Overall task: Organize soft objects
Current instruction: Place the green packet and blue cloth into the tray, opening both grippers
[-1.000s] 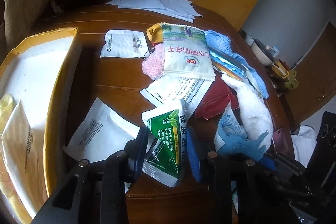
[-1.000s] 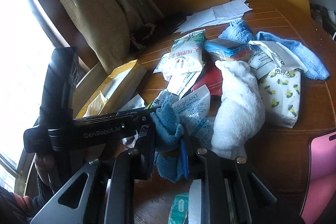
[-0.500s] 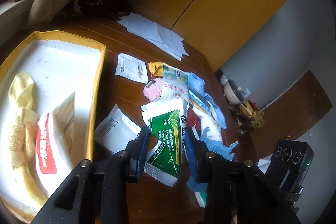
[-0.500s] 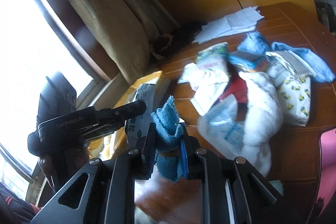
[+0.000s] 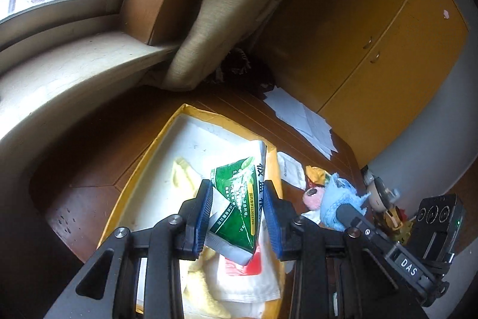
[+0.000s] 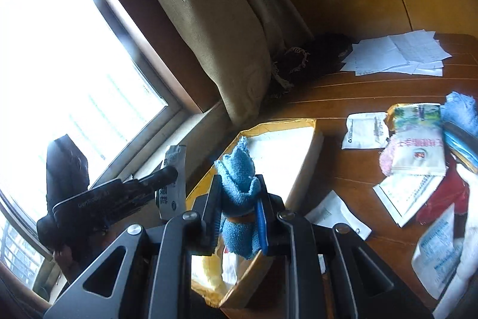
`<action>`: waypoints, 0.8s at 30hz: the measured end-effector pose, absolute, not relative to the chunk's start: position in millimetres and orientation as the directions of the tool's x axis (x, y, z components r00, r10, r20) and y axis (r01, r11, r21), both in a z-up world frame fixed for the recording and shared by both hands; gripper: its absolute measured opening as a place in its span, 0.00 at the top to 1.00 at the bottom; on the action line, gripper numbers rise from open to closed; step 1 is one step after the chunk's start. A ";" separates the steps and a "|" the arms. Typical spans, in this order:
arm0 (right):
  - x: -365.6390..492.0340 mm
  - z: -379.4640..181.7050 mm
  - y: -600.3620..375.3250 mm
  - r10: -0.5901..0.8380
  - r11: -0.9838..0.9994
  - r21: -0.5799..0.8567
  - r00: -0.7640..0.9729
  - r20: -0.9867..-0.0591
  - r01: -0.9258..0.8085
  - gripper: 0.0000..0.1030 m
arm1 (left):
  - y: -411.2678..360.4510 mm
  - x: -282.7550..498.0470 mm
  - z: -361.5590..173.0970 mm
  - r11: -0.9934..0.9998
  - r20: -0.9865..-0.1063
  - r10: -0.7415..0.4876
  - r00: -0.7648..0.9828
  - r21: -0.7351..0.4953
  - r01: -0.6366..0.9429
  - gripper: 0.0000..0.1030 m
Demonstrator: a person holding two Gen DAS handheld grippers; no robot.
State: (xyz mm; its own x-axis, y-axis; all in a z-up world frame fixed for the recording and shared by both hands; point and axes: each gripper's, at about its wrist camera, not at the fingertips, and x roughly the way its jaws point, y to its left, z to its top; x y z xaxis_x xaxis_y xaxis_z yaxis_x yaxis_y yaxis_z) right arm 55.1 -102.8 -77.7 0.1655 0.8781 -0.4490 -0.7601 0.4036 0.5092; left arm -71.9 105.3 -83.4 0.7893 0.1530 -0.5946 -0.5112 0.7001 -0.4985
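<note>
My left gripper (image 5: 237, 213) and right gripper (image 6: 237, 217) both hover above the yellow cardboard tray (image 5: 167, 139) — jaws clamped, each loaded.

Bare box (image 5: 191, 139) floor (far end), near end cluttered

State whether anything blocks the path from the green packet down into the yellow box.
Nothing visible does: the left tongs hold the green packet over the open yellow box, which already holds a yellow cloth.

The box (image 6: 301, 169) sits on the table (image 6: 343, 115) below the curtain (image 6: 209, 20), with papers (image 6: 397, 54) behind and packets (image 6: 418, 145) to its right.
</note>
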 end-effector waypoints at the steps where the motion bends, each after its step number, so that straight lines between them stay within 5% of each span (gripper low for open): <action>1: 59.3 -78.6 -93.9 0.873 0.416 0.508 0.173 -0.456 -0.754 0.81 | 107.8 -71.0 -88.6 0.698 -0.606 0.155 0.780 -0.491 -0.520 0.67; 14: 102.5 -125.9 -9.5 0.761 0.556 0.474 0.189 -0.621 -0.683 0.81 | 116.4 -36.1 -139.8 0.731 -0.718 0.228 0.658 -0.320 -0.603 0.65; 19: 103.8 -141.8 1.0 0.735 0.563 0.477 0.145 -0.663 -0.675 0.79 | 117.3 -31.6 -145.7 0.722 -0.721 0.216 0.659 -0.337 -0.604 0.52; 20: 102.6 -142.0 1.6 0.737 0.555 0.475 0.138 -0.661 -0.683 0.77 | 116.8 -31.9 -146.1 0.720 -0.723 0.215 0.657 -0.337 -0.607 0.42; 24: 95.7 -132.0 -7.4 0.770 0.527 0.488 0.147 -0.621 -0.696 0.55 | 107.0 -41.3 -135.8 0.721 -0.688 0.262 0.677 -0.326 -0.611 0.27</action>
